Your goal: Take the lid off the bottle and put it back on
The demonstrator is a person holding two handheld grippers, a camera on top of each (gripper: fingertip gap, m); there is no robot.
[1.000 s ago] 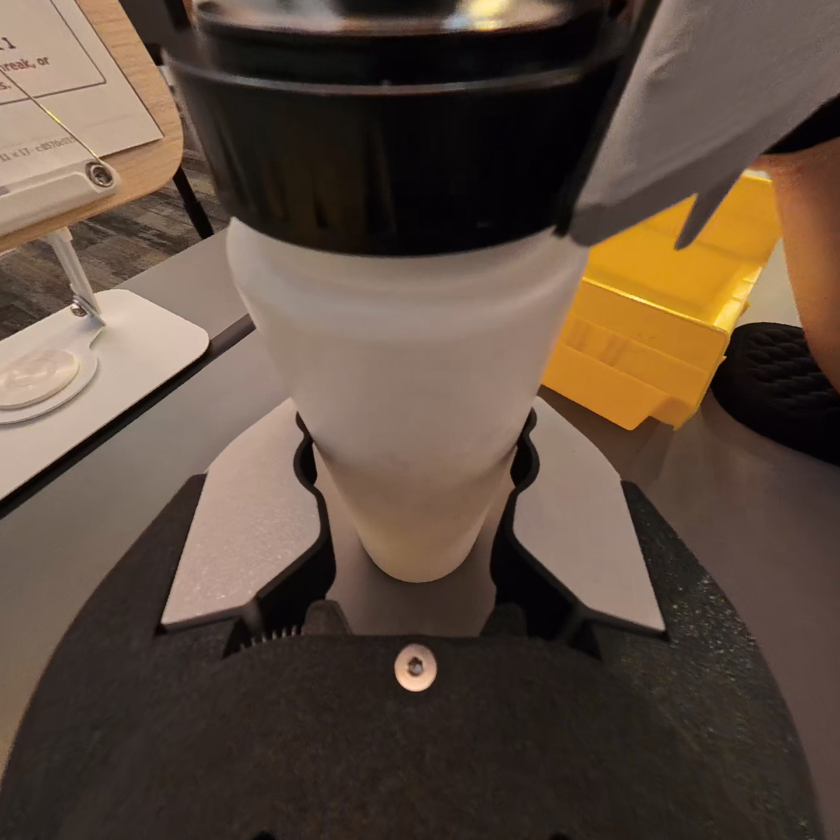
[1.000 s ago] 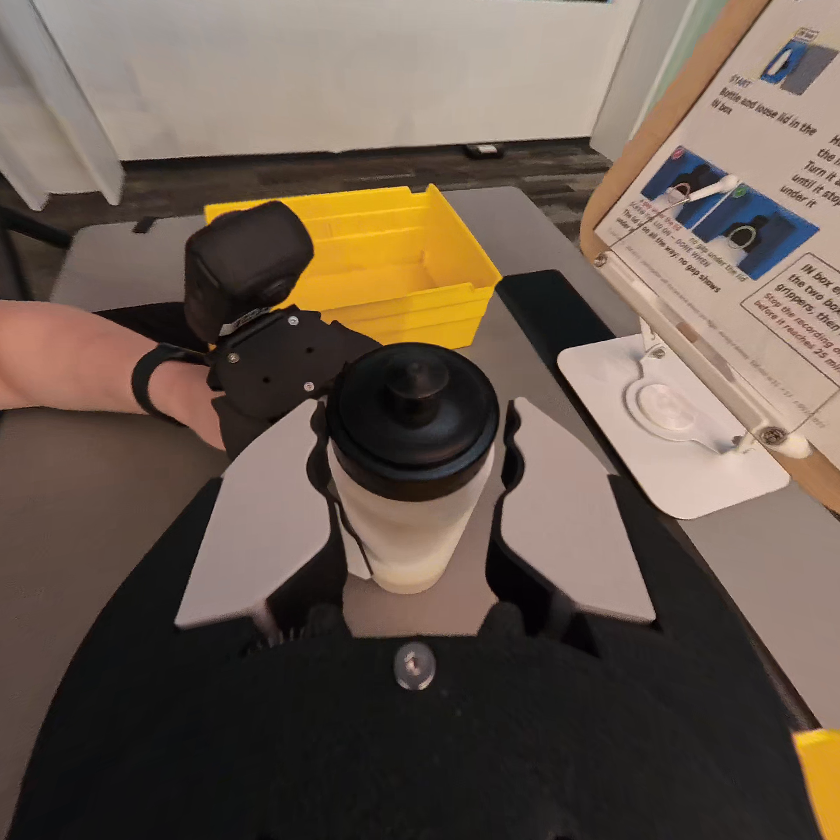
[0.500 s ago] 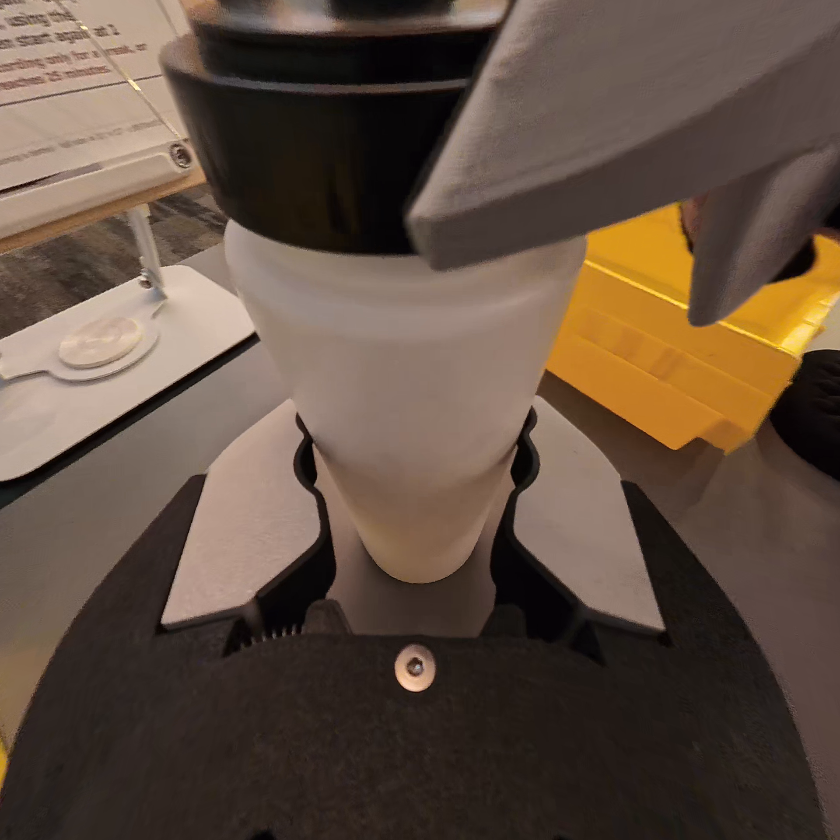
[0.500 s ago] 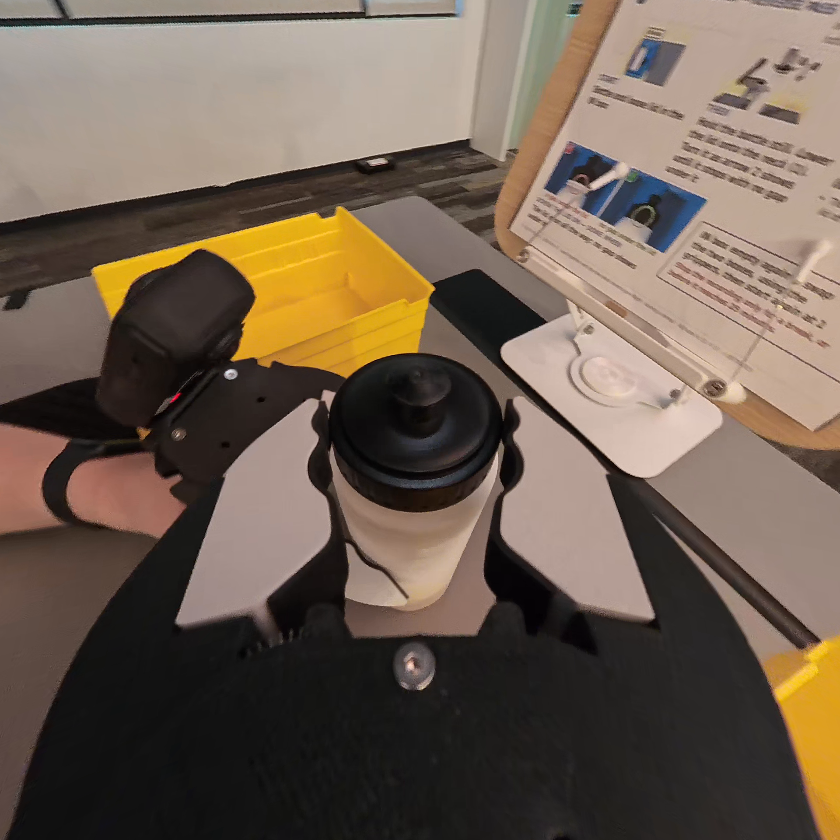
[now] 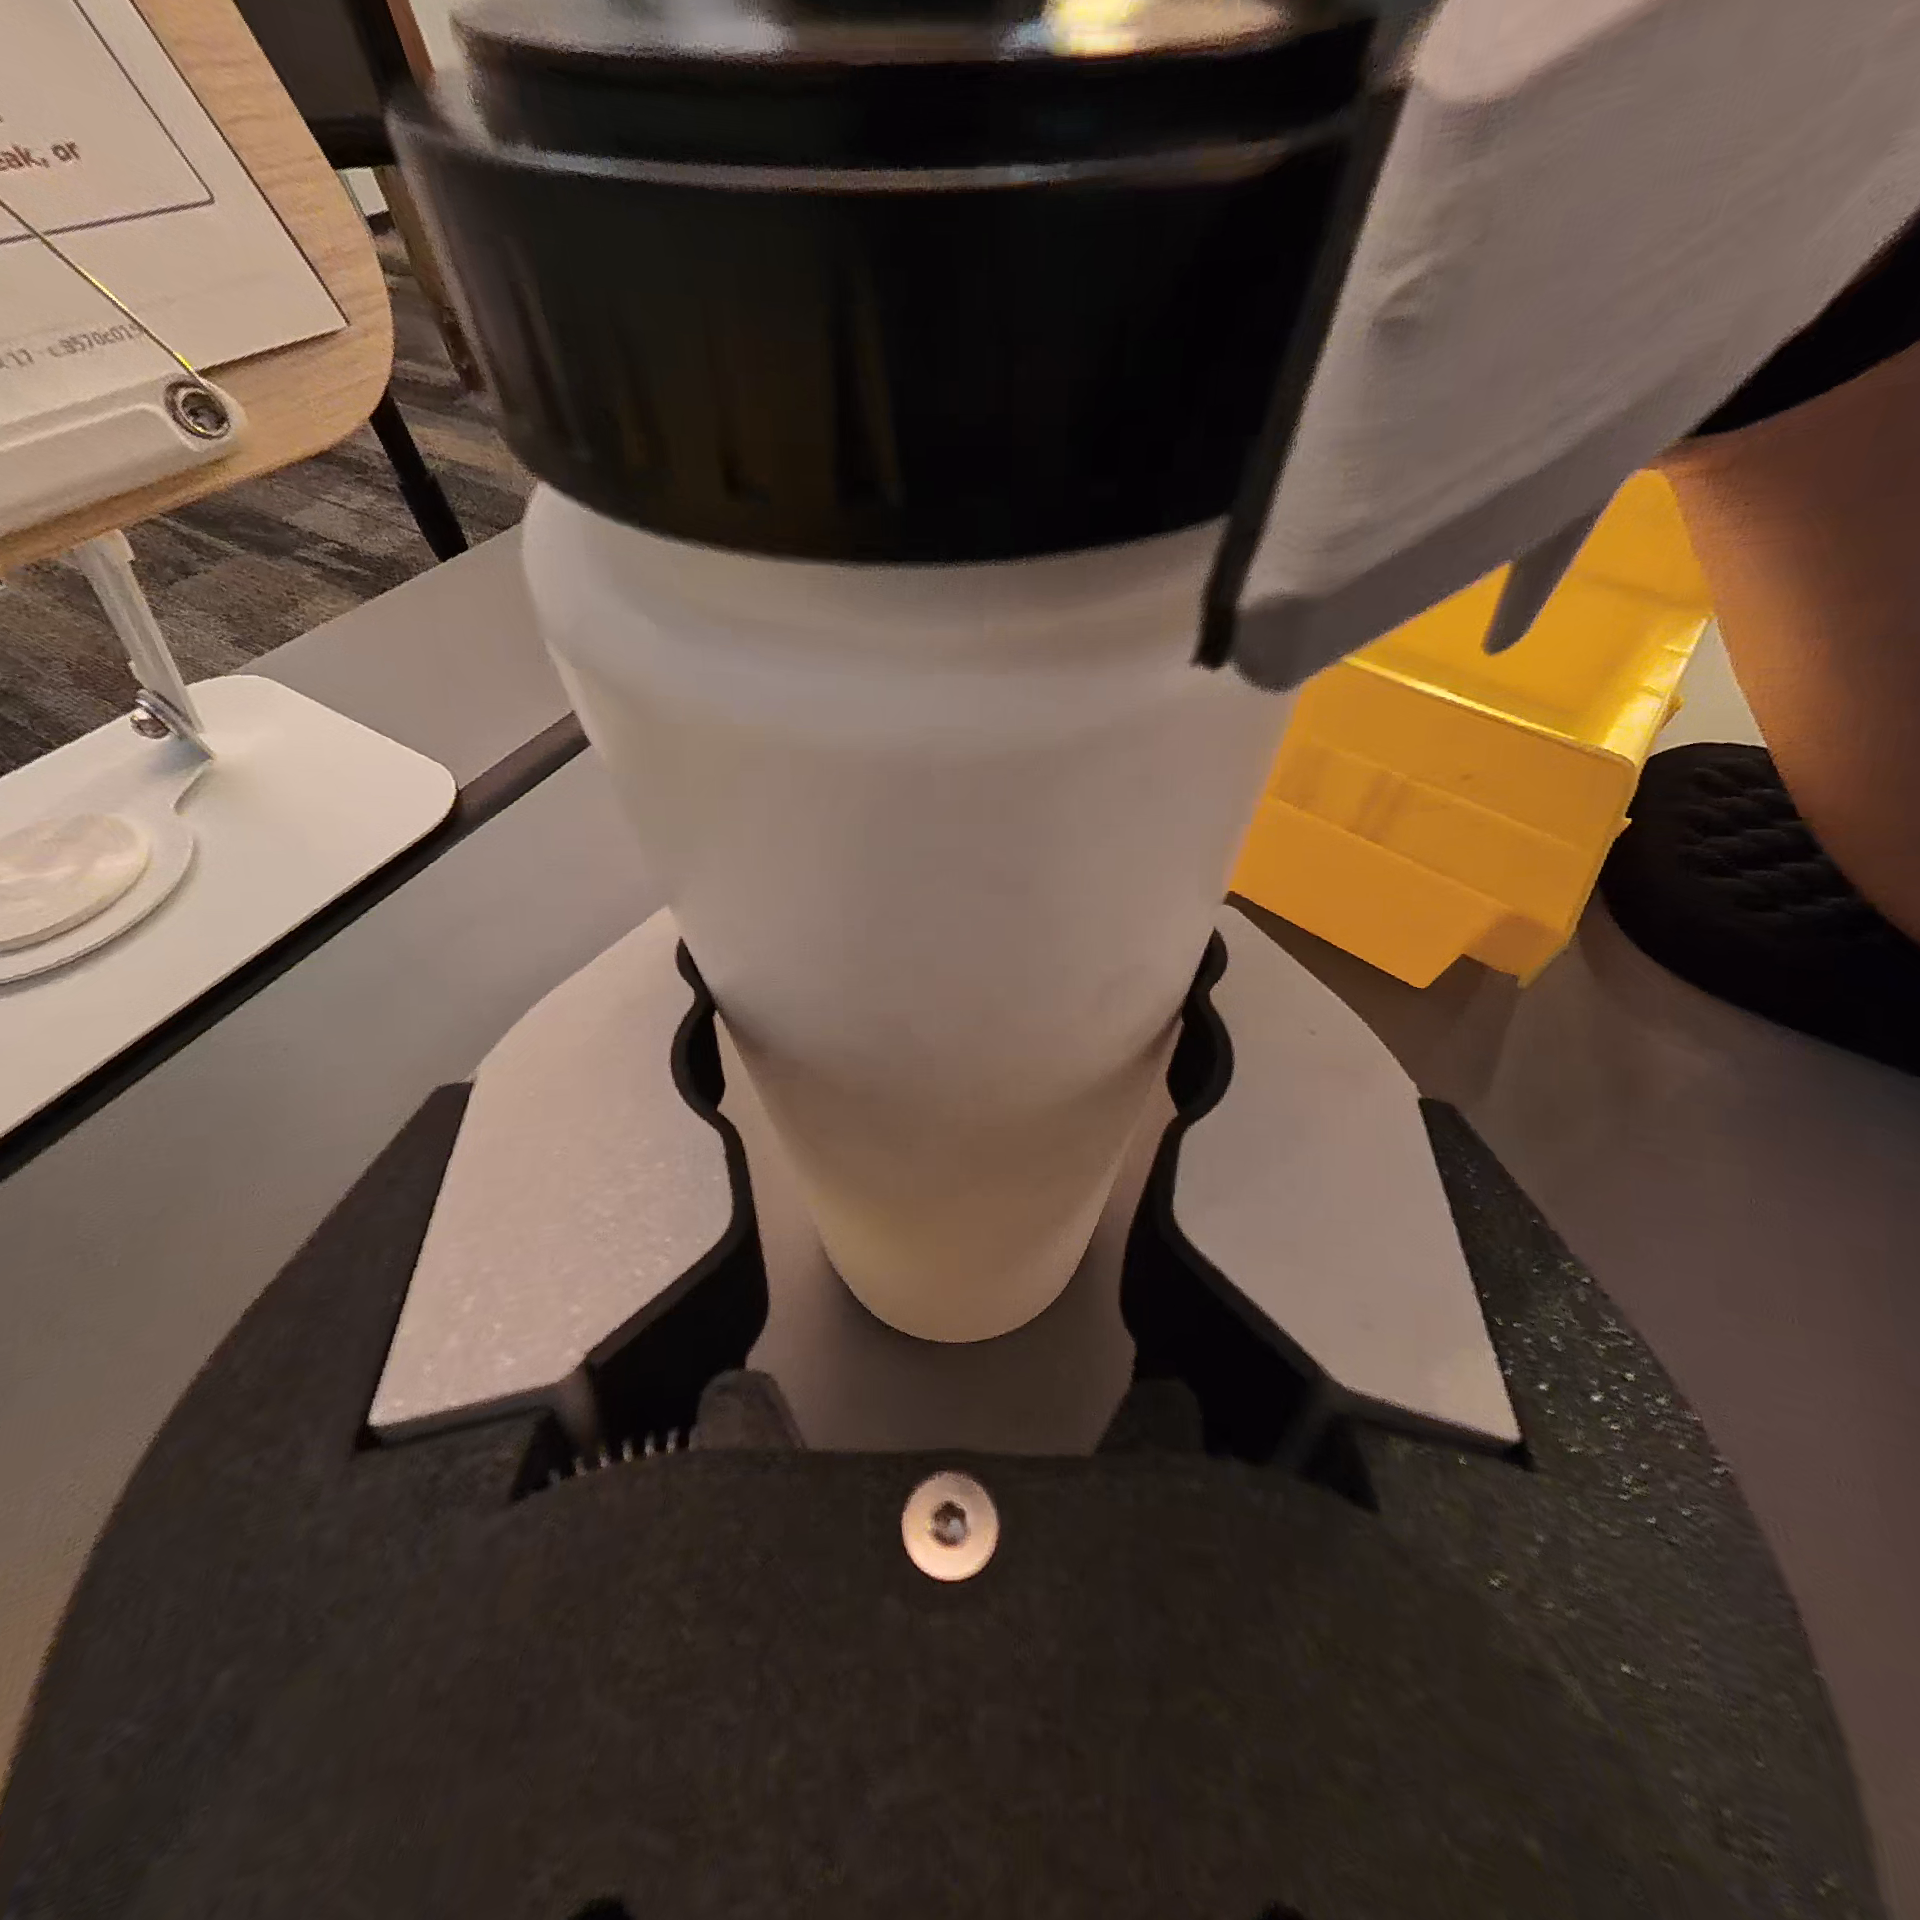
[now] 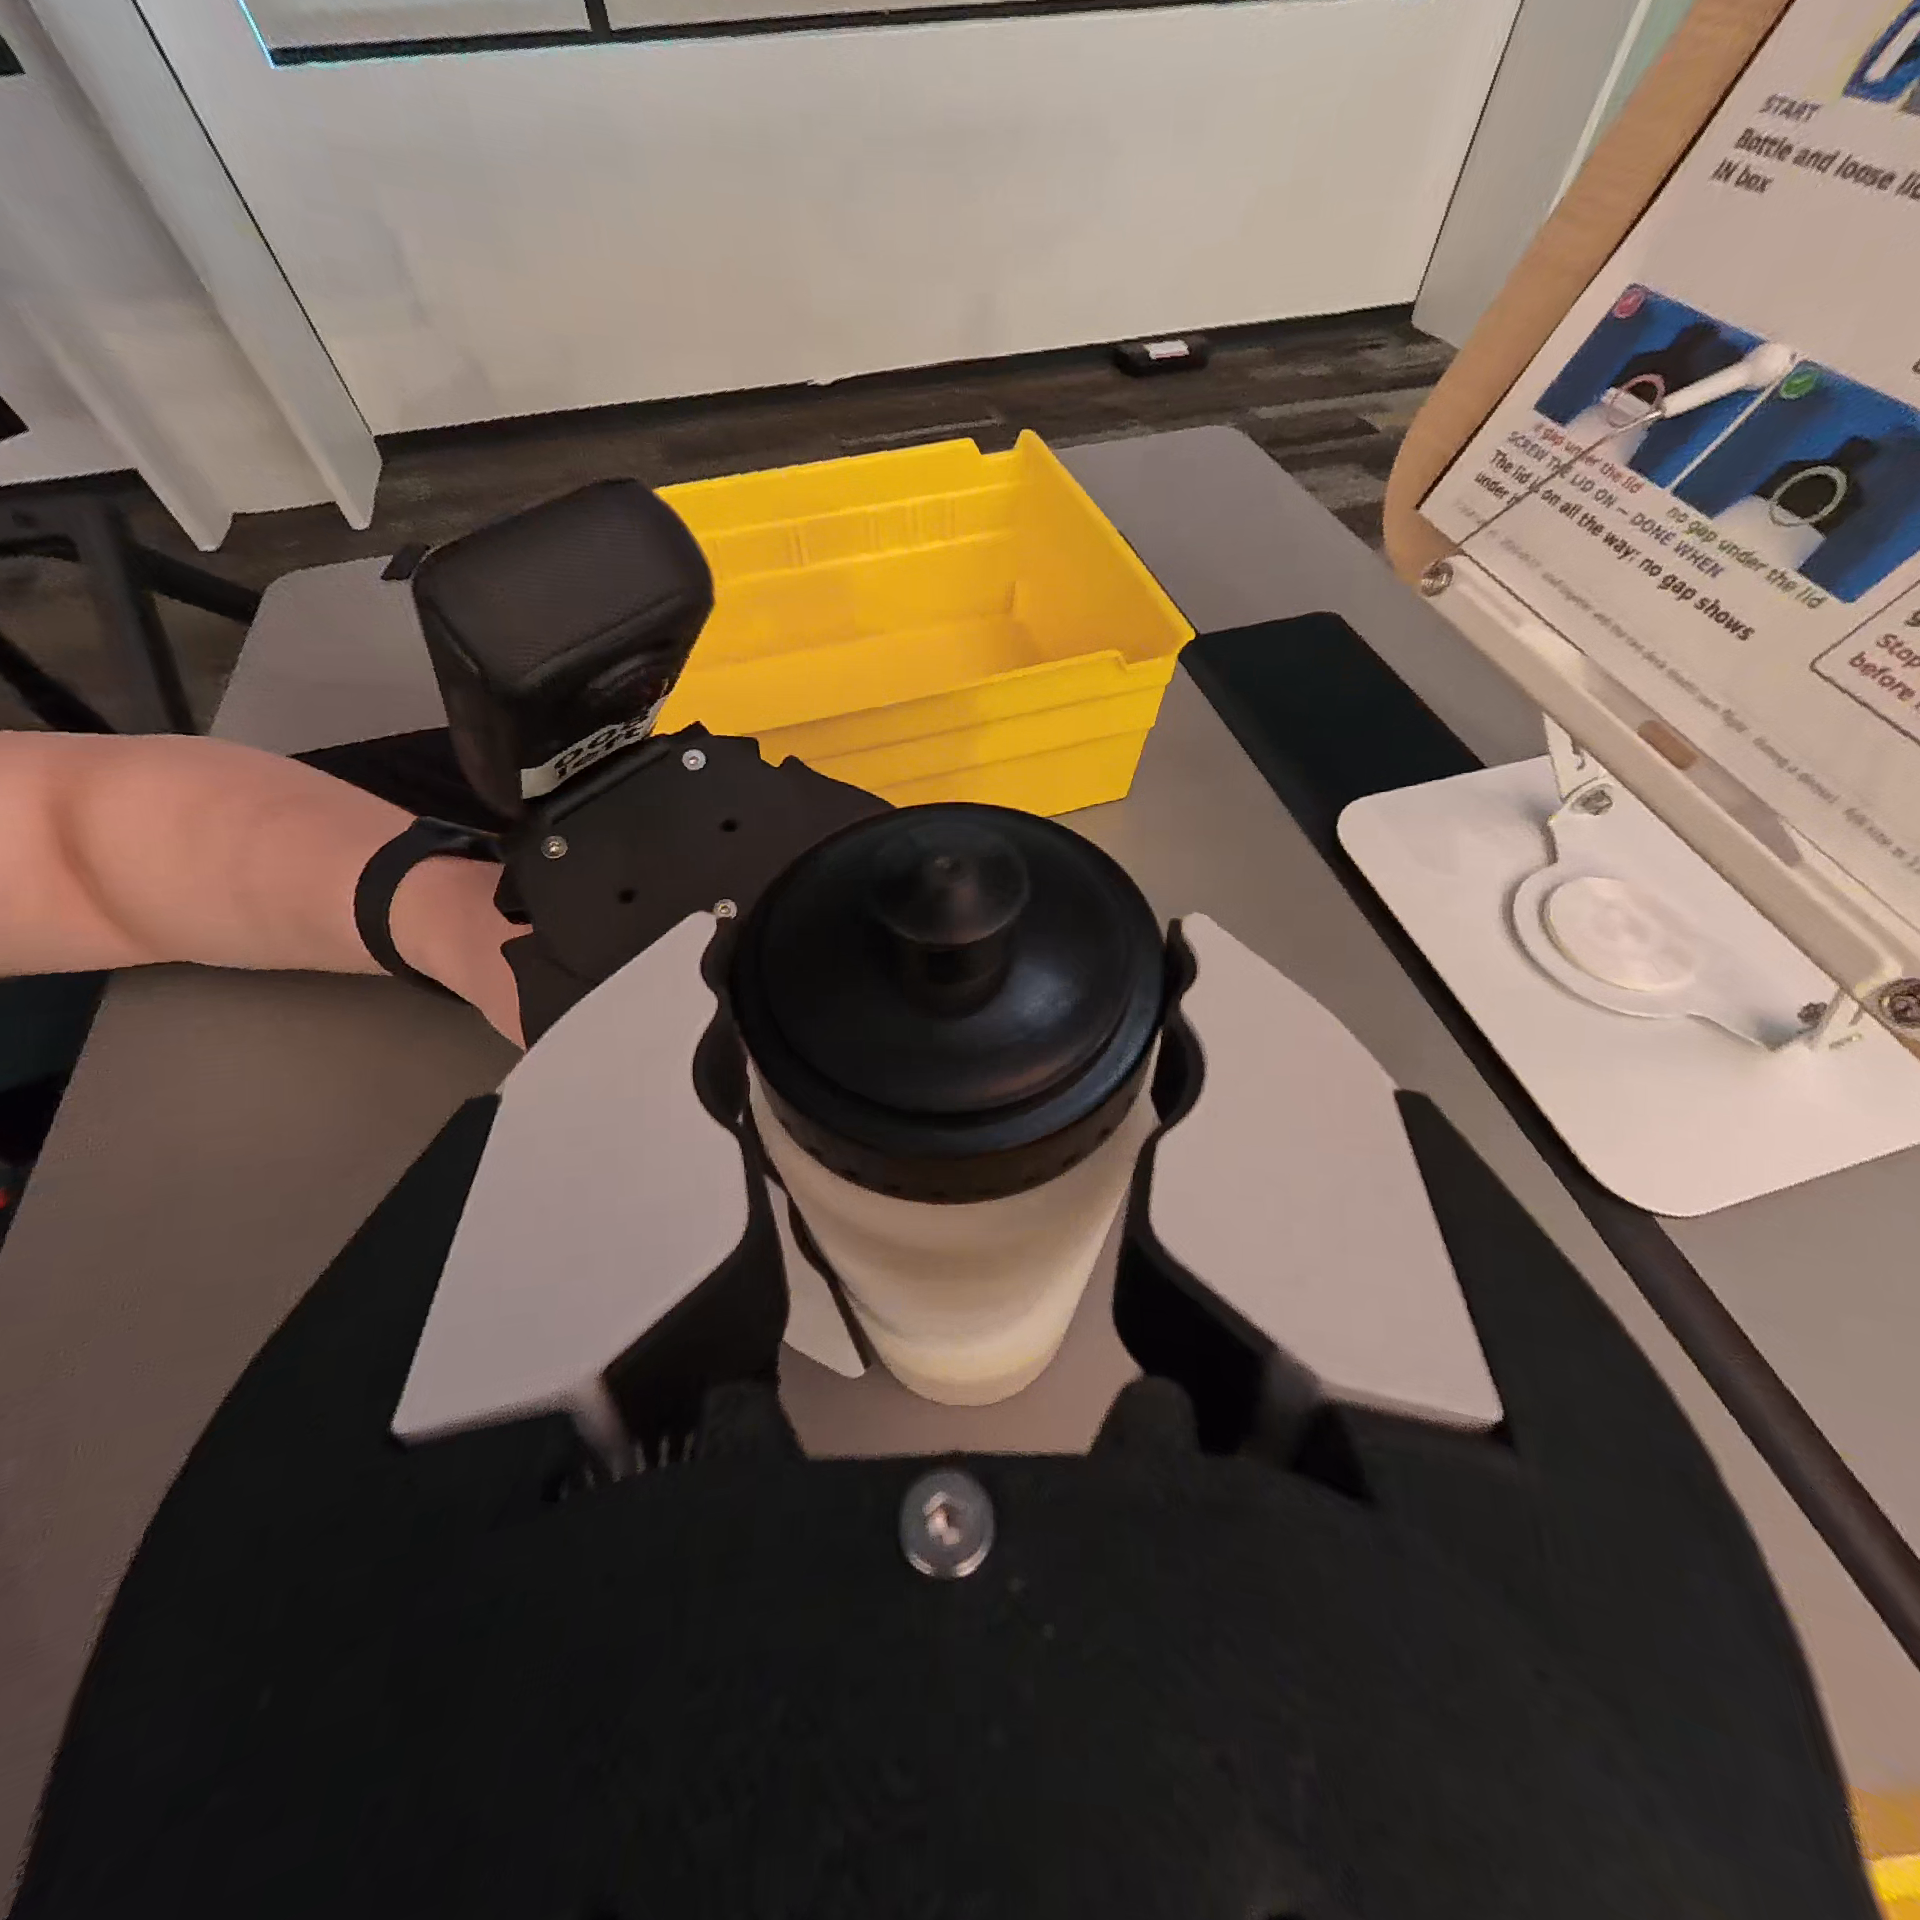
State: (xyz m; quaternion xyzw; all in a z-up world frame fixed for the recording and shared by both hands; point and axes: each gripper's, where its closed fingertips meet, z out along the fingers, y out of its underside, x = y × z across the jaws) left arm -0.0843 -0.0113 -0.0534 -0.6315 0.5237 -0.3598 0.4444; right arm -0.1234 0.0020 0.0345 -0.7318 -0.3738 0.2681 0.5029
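Observation:
A white bottle [image 5: 925, 831] stands upright on the grey table with its black lid [image 5: 883, 343] on. My left gripper [image 5: 945, 997] is shut on the bottle's lower body. In the right wrist view I look down on the lid [image 6: 935, 1018] and the bottle [image 6: 935, 1278]. My right gripper [image 6: 945, 997] comes from above, with both fingers closed against the lid's sides. One of its grey fingers [image 5: 1558, 312] shows at the upper right of the left wrist view, against the lid. The left gripper's body [image 6: 665, 852] shows behind the bottle, its fingertips hidden.
A yellow bin [image 6: 935, 644] stands behind the bottle; it also shows in the left wrist view [image 5: 1455, 810]. An instruction board [image 6: 1662, 520] on a white stand base [image 6: 1621, 966] is at the right. A black pad [image 6: 1320, 707] lies beside the bin. A person's forearm [image 6: 156, 852] reaches in from the left.
Both views swung round the bottle half a second ago and have swung back to about where they were a second ago. Both grips stayed closed, lid still on.

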